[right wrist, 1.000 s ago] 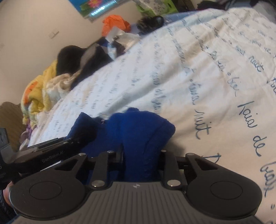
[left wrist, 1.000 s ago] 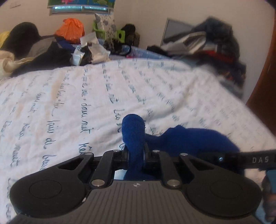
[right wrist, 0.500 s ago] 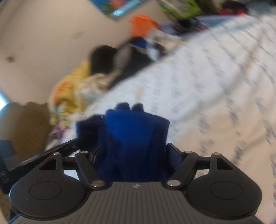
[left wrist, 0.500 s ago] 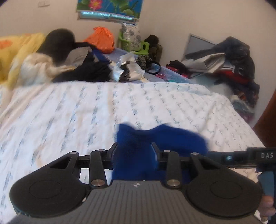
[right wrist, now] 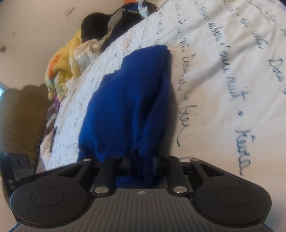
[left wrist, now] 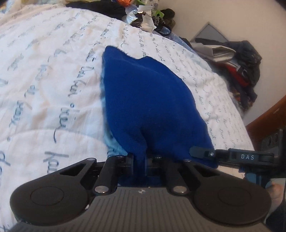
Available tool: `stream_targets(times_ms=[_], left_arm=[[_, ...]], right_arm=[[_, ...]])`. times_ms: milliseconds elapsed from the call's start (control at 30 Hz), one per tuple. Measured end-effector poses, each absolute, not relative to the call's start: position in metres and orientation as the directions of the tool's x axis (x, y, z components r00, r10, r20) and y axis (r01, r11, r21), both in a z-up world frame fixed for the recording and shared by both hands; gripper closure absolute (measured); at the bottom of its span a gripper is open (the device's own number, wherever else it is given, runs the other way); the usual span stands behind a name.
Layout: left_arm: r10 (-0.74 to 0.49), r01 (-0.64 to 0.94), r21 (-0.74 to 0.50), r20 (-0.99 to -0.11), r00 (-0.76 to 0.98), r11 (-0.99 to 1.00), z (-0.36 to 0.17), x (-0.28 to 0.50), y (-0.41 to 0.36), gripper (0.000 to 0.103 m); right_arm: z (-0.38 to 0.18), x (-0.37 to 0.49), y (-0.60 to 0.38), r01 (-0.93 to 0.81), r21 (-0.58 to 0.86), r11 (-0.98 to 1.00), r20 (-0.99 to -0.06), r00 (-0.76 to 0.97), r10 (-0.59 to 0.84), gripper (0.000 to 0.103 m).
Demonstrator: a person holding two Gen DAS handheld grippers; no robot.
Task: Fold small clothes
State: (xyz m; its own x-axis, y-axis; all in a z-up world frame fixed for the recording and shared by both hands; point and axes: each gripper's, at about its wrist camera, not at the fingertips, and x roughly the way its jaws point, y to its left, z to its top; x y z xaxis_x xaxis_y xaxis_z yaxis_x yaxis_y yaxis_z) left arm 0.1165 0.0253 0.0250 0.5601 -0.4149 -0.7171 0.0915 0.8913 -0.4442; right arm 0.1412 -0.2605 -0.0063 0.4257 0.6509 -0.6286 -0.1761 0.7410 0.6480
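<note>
- Left tool (left wrist: pixel 140 160): you had its fingers pinched nearly together on a bunched edge of the blue garment (left wrist: pixel 148 100); only a thin fold of knit showed between them.
- Right tool (right wrist: pixel 143 161): same state, fingers nearly together with a gather of the blue garment (right wrist: pixel 128 100) clamped between them. In the left wrist view the right tool (left wrist: pixel 200 153) sat just beside your left one, at the same near edge.
- Step in hand, by my read: you were mid-fold, both near corners held, the cloth laid forward onto the bed (left wrist: pixel 44 89). Whether the near edge was lifted clear of the sheet, I could not tell.
- Garment position: it lay on the white script-printed sheet, spreading away from both tools; the far end rested flat on the bed, well apart from the clutter pile (left wrist: pixel 143 16) at the far side.
- Direction: the long axis ran straight away from the tools. The far end narrowed, with a shallow notch between two bumps; the wide part sat near your grips.
- Garment type not clear: soft blue knit, possibly a hat or small top.
- Next move, judged: you needed to carry both held corners forward together, level, toward the far end, then let go only once edges lined up. Uneven travel would have skewed the fold.
- Yellow blanket (right wrist: pixel 64 60) sat off at the bed edge, not involved.
</note>
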Motion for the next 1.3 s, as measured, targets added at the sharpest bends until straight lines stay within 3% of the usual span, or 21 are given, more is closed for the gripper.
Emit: stream_targets(times_ms=[67,200,233,267,300,333,367,433,533,700,733,800,833,867,933,1033,1100,1200,1233,1267,1300], left_arm=[[-0.397,0.130,-0.407,-0.688,0.608,0.904,0.050,0.107,0.024,0.095],[-0.473,0.265,-0.408,-0.582,0.661,0.874,0.107,0.056,0.045,0.093],[-0.481,0.299,-0.385,-0.581,0.656,0.873,0.108,0.045,0.050,0.083],[-0.482,0.322,-0.361,-0.590,0.648,0.875,0.103,0.034,0.055,0.054],[-0.473,0.320,-0.349,-0.599,0.646,0.881,0.093,0.029,0.060,0.036],[-0.442,0.292,-0.336,-0.597,0.670,0.896,0.084,0.028,0.066,0.009],[-0.382,0.232,-0.317,-0.590,0.711,0.920,0.076,0.029,0.072,0.006],[-0.339,0.161,-0.330,-0.603,0.722,0.930,0.066,0.048,0.079,0.012],[-0.327,0.113,-0.352,-0.636,0.699,0.929,0.057,0.098,0.080,0.021],[-0.281,0.044,-0.330,-0.719,0.636,0.943,0.031,0.176,0.064,0.027],[-0.274,0.051,-0.315,-0.723,0.634,0.948,0.028,0.186,0.060,0.033],[-0.235,0.063,-0.258,-0.718,0.655,0.964,0.026,0.197,0.049,0.058],[-0.237,0.104,-0.226,-0.709,0.665,0.969,0.026,0.202,0.041,0.087],[-0.197,0.112,-0.167,-0.688,0.698,0.980,0.030,0.200,0.033,0.088],[-0.119,0.145,0.000,-0.572,0.811,0.989,0.045,0.171,0.010,0.089],[-0.082,0.153,0.167,-0.370,0.926,0.974,0.054,0.118,-0.007,0.089],[-0.027,0.135,0.234,-0.415,0.909,0.963,0.040,0.127,-0.013,0.087],[0.035,0.069,0.178,-0.520,0.854,0.982,0.033,0.143,0.002,0.081],[0.010,0.059,0.117,-0.512,0.859,0.991,0.042,0.135,0.014,0.074],[-0.011,0.048,0.064,-0.490,0.872,0.997,0.051,0.123,0.023,0.054],[-0.051,0.050,-0.014,-0.450,0.891,0.999,0.063,0.107,0.033,0.043]], right_arm=[[0.009,0.141,-0.253,-0.209,0.637,0.742,-0.621,0.431,0.655,0.087],[0.069,0.102,-0.260,-0.354,0.670,0.652,-0.484,0.457,0.746,0.088],[0.076,0.088,-0.263,-0.381,0.683,0.623,-0.456,0.444,0.771,0.085],[0.076,0.075,-0.266,-0.391,0.693,0.606,-0.445,0.429,0.786,0.083],[0.069,0.065,-0.266,-0.391,0.697,0.601,-0.458,0.402,0.793,0.068],[0.060,0.061,-0.265,-0.380,0.694,0.612,-0.492,0.371,0.788,0.036],[0.052,0.061,-0.266,-0.364,0.674,0.643,-0.526,0.375,0.763,0.026],[0.047,0.073,-0.278,-0.301,0.669,0.680,-0.526,0.454,0.719,0.025],[0.045,0.112,-0.295,-0.208,0.768,0.605,-0.441,0.514,0.736,0.025],[0.031,0.185,-0.262,-0.111,0.656,0.747,-0.612,0.500,0.612,0.026],[0.025,0.193,-0.253,-0.101,0.635,0.766,-0.639,0.489,0.594,0.026],[0.020,0.199,-0.238,-0.154,0.611,0.777,-0.627,0.505,0.593,0.031],[0.021,0.202,-0.230,-0.182,0.582,0.792,-0.635,0.507,0.583,0.072],[0.019,0.207,-0.224,-0.195,0.575,0.795,-0.652,0.478,0.588,0.085],[0.031,0.194,-0.218,-0.273,0.507,0.818,-0.629,0.532,0.567,0.085],[0.071,0.144,-0.206,-0.496,0.300,0.815,-0.497,0.648,0.577,0.084],[0.067,0.137,-0.201,-0.512,0.167,0.843,-0.490,0.699,0.521,0.080],[0.044,0.173,-0.210,-0.372,0.257,0.892,-0.642,0.624,0.446,0.069],[0.046,0.176,-0.217,-0.318,0.293,0.902,-0.658,0.617,0.431,0.067],[0.052,0.171,-0.226,-0.295,0.342,0.892,-0.625,0.638,0.450,0.067],[0.061,0.160,-0.235,-0.300,0.391,0.870,-0.573,0.661,0.485,0.067]])
